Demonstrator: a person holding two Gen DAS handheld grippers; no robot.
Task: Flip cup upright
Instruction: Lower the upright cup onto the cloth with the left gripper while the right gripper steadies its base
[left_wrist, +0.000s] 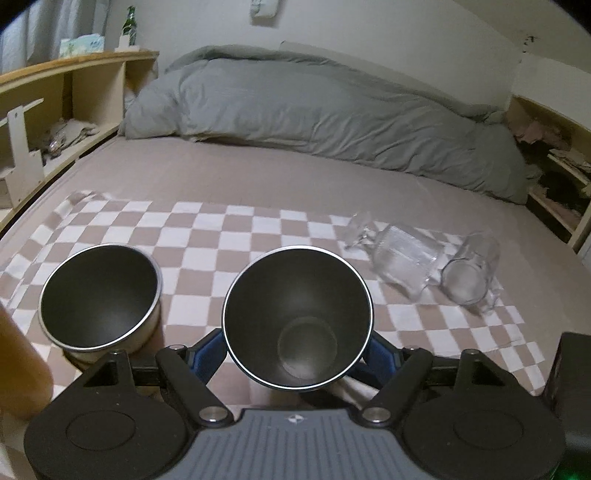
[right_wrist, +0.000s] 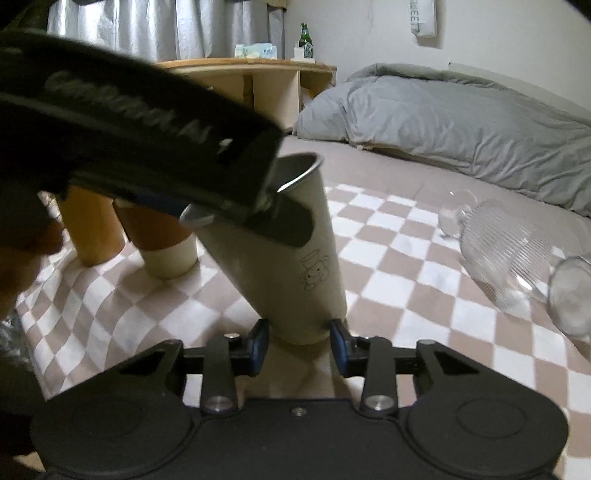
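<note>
Left wrist view looks straight down into a tall cup (left_wrist: 297, 318) with a dark inside and a bright metal rim, its mouth facing up. The left gripper (left_wrist: 295, 354) has its blue fingers (left_wrist: 208, 352) pressed against the cup's sides near the top, jaws closed partway onto it. At 9 o'clock from this cup stands a second cup (left_wrist: 100, 298), also mouth up, just beside it but apart. Two clear glasses (left_wrist: 432, 264) lie on their sides at 2 o'clock, touching each other. All rest on a checkered blanket (left_wrist: 229, 229) spread over a bed, with a gray duvet (left_wrist: 317, 110) bunched at 12 o'clock.

Right wrist view shows the same tall cup (right_wrist: 295, 266) from the side, cream-colored with a small drawn figure, tilted with its top leaning toward 11 o'clock and its base on the blanket. The right gripper (right_wrist: 298, 341) sits at the cup's base, jaws wide, one blue finger (right_wrist: 258, 341) on each side; whether they touch the cup cannot be told. The left gripper (right_wrist: 155, 147) crosses from 10 o'clock, clamped on the cup's rim
</note>
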